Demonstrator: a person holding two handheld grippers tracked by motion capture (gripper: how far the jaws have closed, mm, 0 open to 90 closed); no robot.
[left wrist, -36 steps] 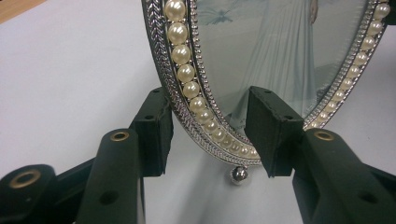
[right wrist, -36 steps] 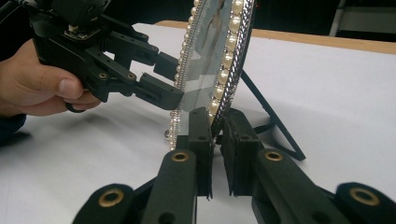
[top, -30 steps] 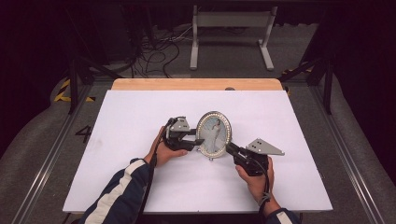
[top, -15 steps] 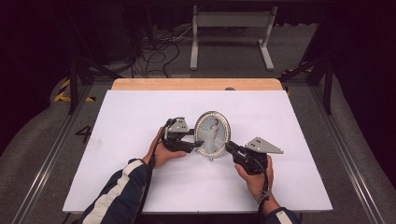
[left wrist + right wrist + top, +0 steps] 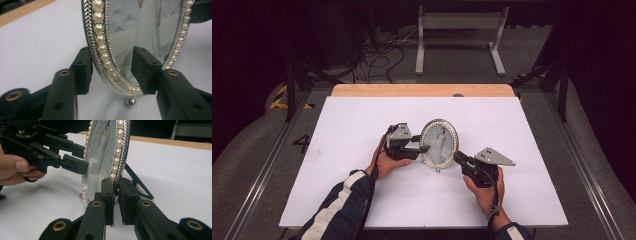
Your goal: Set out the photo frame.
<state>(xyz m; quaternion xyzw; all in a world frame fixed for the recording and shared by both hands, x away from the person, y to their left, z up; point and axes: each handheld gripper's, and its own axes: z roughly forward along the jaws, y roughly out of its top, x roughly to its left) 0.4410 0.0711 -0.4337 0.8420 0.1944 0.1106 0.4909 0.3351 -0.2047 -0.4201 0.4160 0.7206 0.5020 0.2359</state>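
High view: an oval picture frame (image 5: 439,142) edged with pearl beads stands upright near the centre of the frame, on the white counter (image 5: 362,120), with a gripper at each side of it. The left gripper (image 5: 424,148) comes in from the left of the oval, the person's left hand (image 5: 387,162) wrapped round its body; the right gripper (image 5: 458,157) meets the lower right rim, held by the right hand (image 5: 484,192) low in the picture. In the left gripper view the two black fingers (image 5: 83,68) straddle the lower rim (image 5: 100,37), one behind the frame and one in front of the glass, with a visible gap on each side, so they stand apart and are not yet bearing on it; a small ball foot (image 5: 130,101) shows beneath the rim. In the right gripper view the fingers (image 5: 108,195) are drawn close together on the beaded edge (image 5: 117,152), apparently pinching it, and a dark strut (image 5: 138,183) props the back of the frame against the counter. My judgement is that the right gripper steadies the frame on edge so it cannot tip, while the left is set across the rim for a second hold. A thin, rounded metal rim gives little purchase; slipping or tilting is the risk.
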